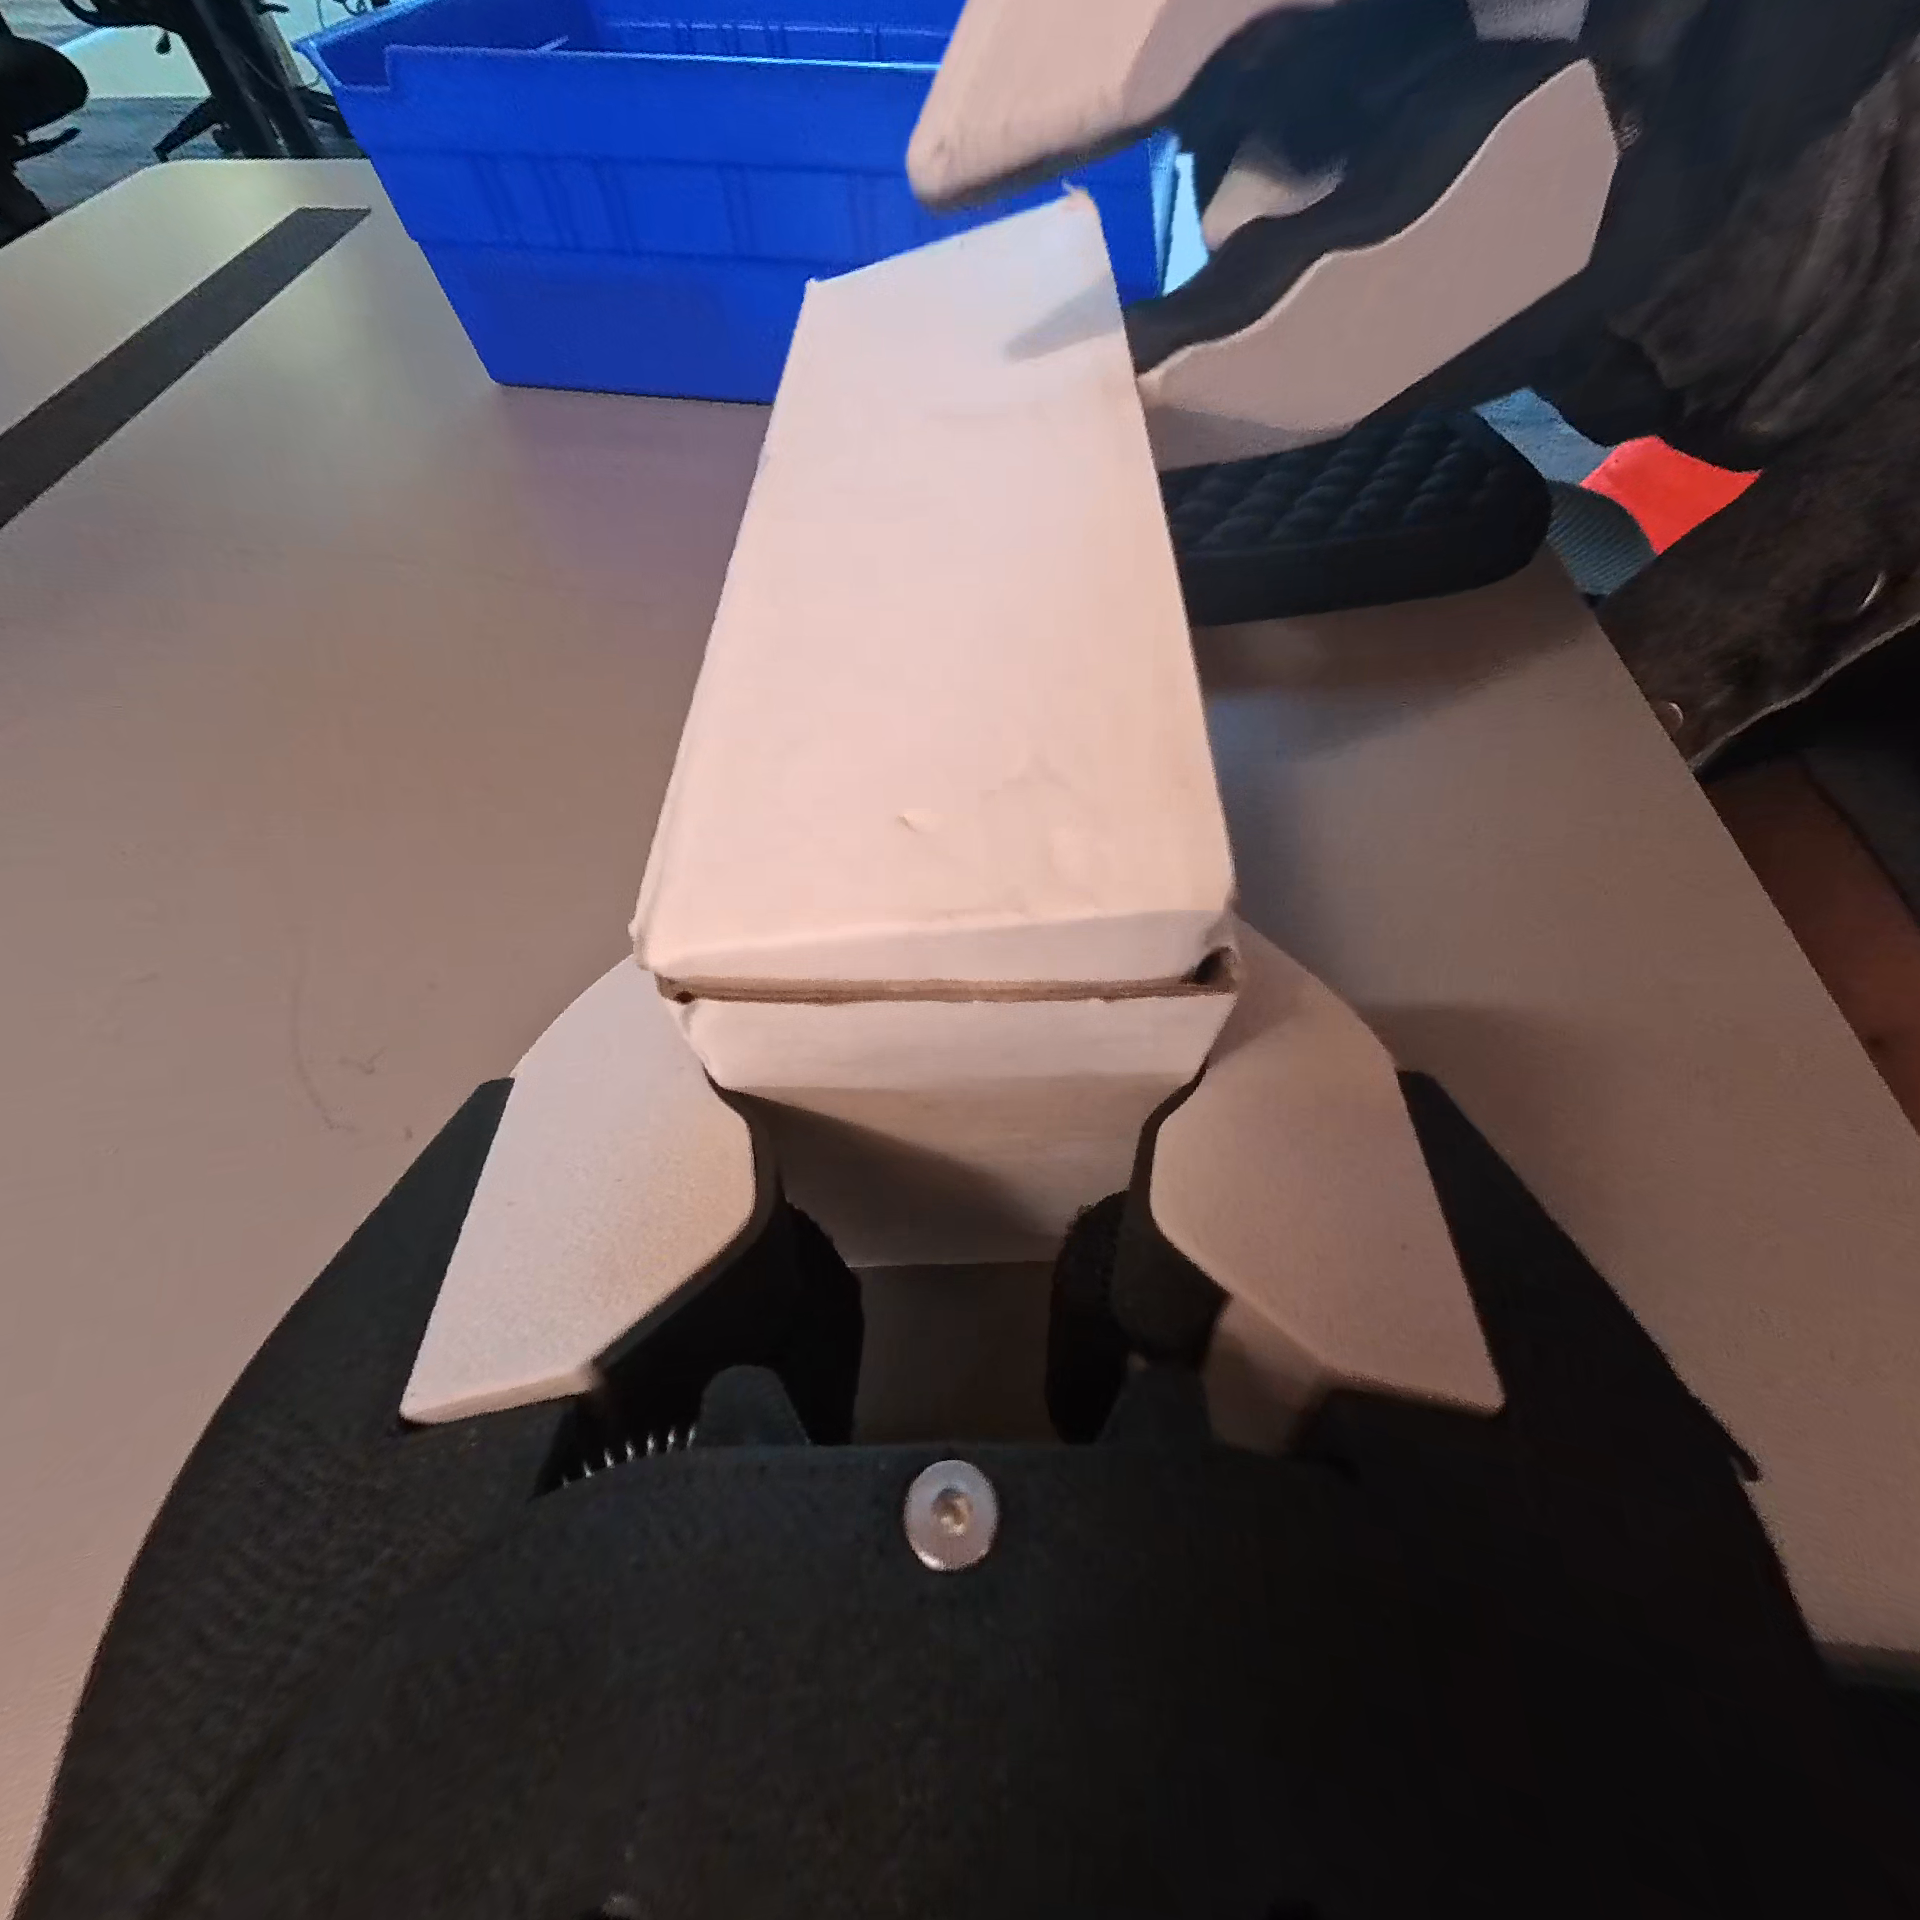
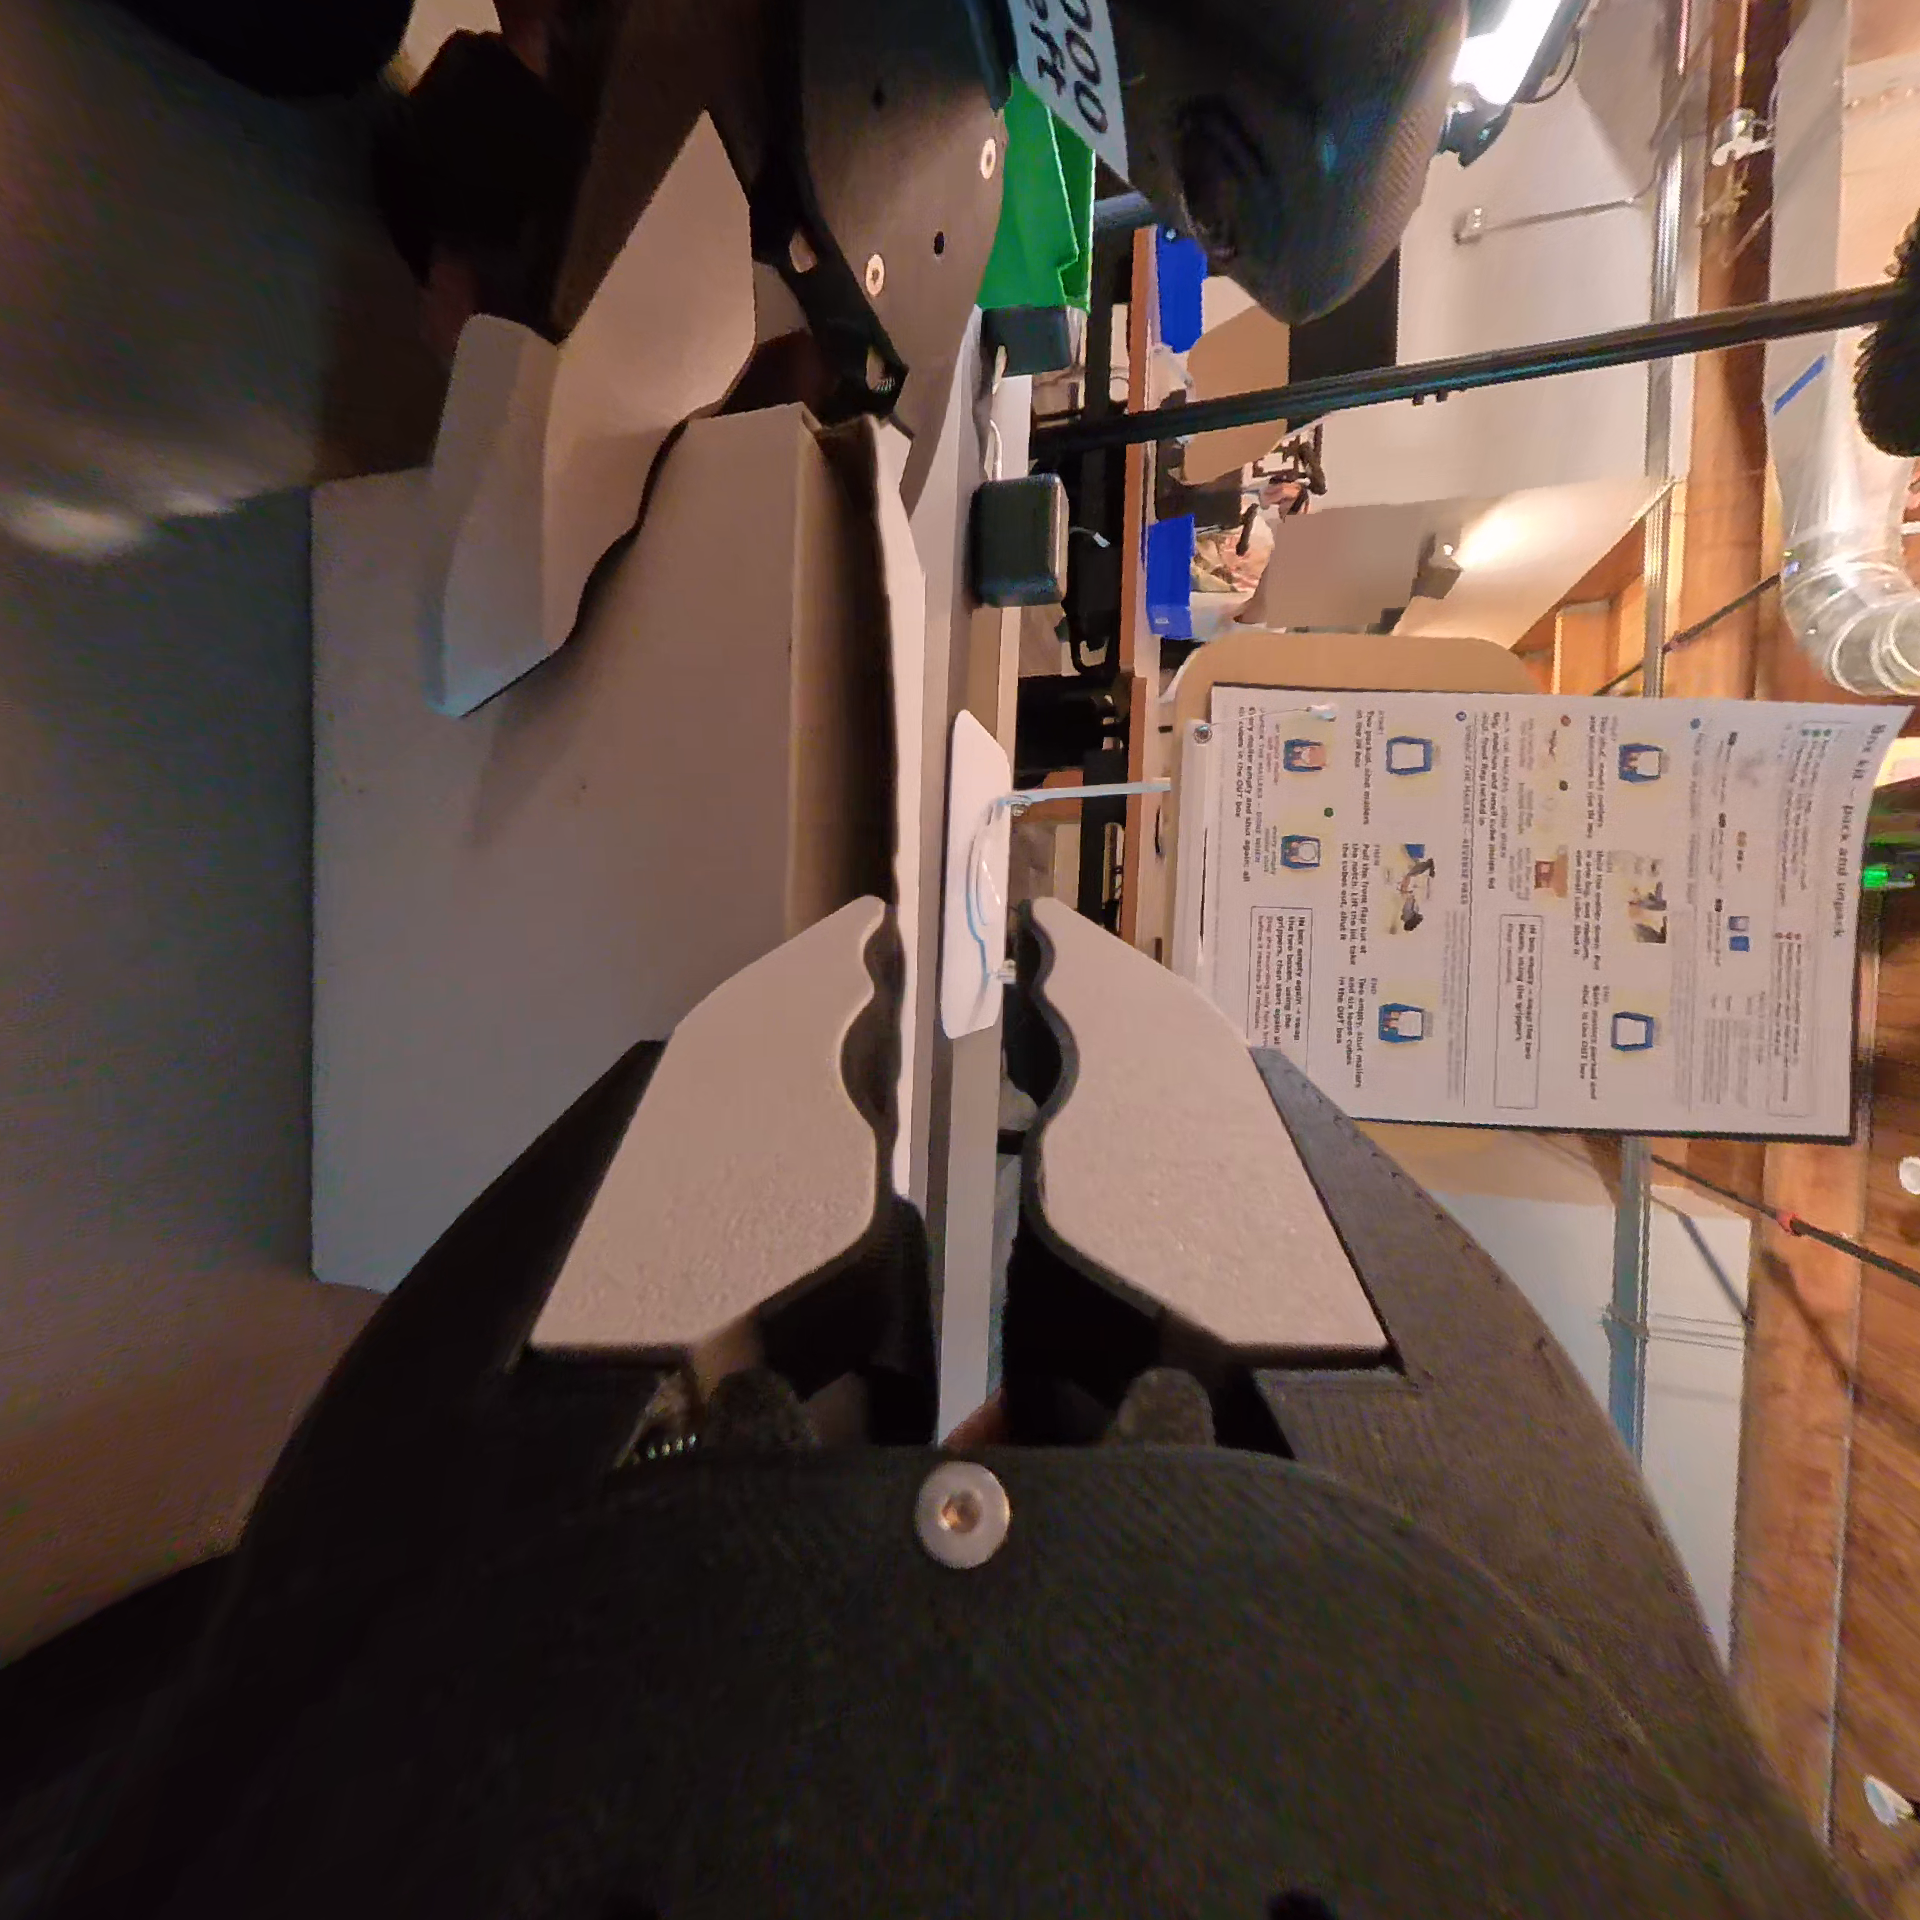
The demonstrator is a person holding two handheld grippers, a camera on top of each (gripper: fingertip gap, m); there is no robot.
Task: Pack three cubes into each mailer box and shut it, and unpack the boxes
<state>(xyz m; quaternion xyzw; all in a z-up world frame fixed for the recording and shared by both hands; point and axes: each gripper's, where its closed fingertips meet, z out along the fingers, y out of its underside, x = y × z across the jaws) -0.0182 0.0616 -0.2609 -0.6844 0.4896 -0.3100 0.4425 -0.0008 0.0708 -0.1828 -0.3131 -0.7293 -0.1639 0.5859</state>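
Mailer box (image 1: 935,665): white, shut, long; its near end sits wedged between the left gripper (image 1: 956,1122) fingers, which pinch its side walls.
Box's far end: beside the blue bin (image 1: 644,229), under the right gripper (image 1: 1174,187).
Right gripper (image 2: 956,935), own view: fingers parted by a narrow gap around a thin pale edge; whether they grip it, cannot tell.
Room around box: bare grey table (image 1: 364,727) left of it; table edge close on its right.

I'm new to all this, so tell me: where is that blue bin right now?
In the left wrist view, the blue bin sits on the grey table at the far end, upper left, just beyond the white mailer box held in the left tool.
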